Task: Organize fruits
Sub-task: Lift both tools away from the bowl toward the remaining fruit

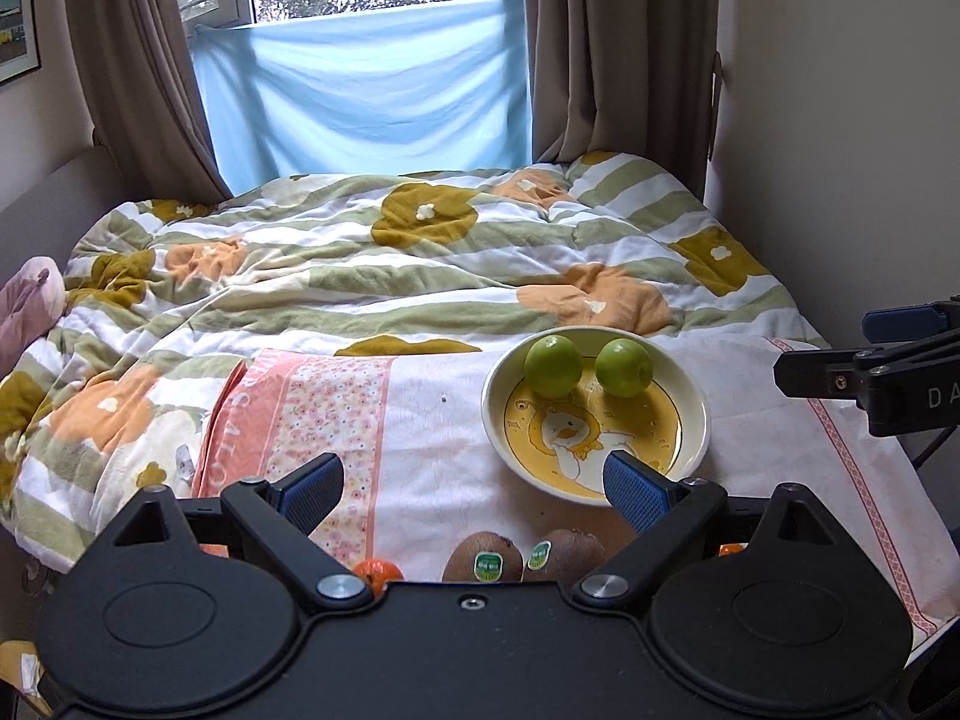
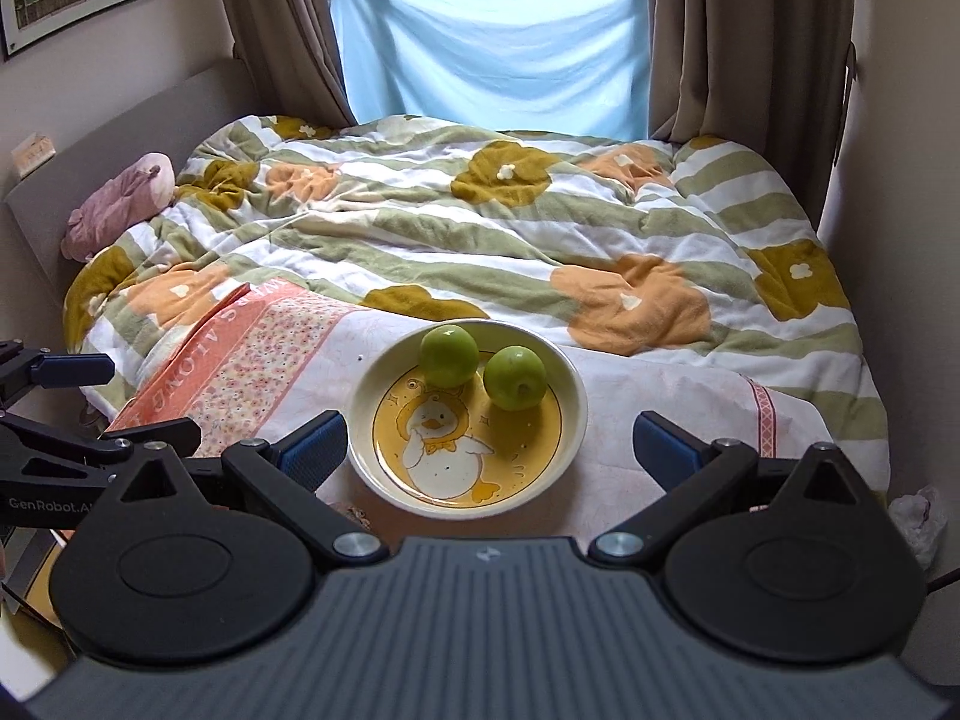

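Observation:
A cream plate (image 1: 696, 402) (image 2: 573, 384) with a yellow duck picture lies on a white and pink towel (image 1: 432, 420) (image 2: 660, 420) at the foot of the bed. Two green apples (image 1: 552, 365) (image 1: 624, 368) (image 2: 449, 355) (image 2: 515, 377) rest at its far side. Two kiwis (image 1: 483, 558) (image 1: 567, 552) with stickers and an orange mandarin (image 1: 378, 575) lie on the towel just below my left gripper (image 1: 474, 489), which is open and empty. Another mandarin (image 1: 731, 550) peeks out at its right finger. My right gripper (image 2: 489, 450) is open, straddling the plate's near rim.
A rumpled green, white and orange striped quilt (image 1: 384, 264) (image 2: 480, 228) covers the bed beyond the towel. A pink plush toy (image 2: 120, 204) lies at the headboard on the left. Curtains and a blue cloth hang at the window (image 1: 360, 96). A wall stands close on the right.

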`<state>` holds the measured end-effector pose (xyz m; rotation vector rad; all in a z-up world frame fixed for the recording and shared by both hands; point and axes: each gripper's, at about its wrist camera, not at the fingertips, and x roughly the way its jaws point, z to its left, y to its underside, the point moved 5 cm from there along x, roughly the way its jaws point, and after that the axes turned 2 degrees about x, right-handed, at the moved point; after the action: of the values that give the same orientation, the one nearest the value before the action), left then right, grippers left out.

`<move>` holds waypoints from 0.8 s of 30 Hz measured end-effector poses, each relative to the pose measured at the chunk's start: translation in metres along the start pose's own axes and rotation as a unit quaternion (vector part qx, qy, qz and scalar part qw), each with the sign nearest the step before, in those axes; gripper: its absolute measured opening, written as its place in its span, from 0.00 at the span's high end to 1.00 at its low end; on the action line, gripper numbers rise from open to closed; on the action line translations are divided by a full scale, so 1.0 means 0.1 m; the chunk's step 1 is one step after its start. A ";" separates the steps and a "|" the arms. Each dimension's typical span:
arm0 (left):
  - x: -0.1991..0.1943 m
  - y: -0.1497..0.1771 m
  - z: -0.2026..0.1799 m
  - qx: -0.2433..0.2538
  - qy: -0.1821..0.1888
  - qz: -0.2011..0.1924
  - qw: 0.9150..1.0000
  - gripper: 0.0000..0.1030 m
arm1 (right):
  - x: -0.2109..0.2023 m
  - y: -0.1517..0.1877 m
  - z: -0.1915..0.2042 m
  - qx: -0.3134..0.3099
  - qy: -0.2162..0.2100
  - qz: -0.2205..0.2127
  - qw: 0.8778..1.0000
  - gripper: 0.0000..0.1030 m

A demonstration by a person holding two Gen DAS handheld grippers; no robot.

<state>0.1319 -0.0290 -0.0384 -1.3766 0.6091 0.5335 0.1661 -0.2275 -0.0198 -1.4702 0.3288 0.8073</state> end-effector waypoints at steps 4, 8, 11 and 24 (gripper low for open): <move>-0.13 0.20 -0.04 -0.007 -0.003 0.001 1.000 0.07 | -0.12 0.15 0.06 0.009 -0.004 0.001 1.000 0.00; -0.21 0.39 -0.08 -0.002 0.001 0.003 1.000 0.07 | -0.20 0.35 0.11 0.031 -0.003 0.002 1.000 0.00; -0.21 0.54 -0.10 0.003 0.002 0.000 1.000 0.07 | -0.22 0.51 0.17 0.050 -0.001 0.000 0.999 0.00; 0.29 1.04 -0.10 0.127 0.067 0.026 0.989 0.13 | 0.12 1.04 0.42 0.105 0.059 0.029 0.992 0.00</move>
<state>0.0827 -0.0264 -0.1353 -1.1631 0.7967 0.3916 0.0948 -0.1939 -0.1005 -1.3168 0.5318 0.7113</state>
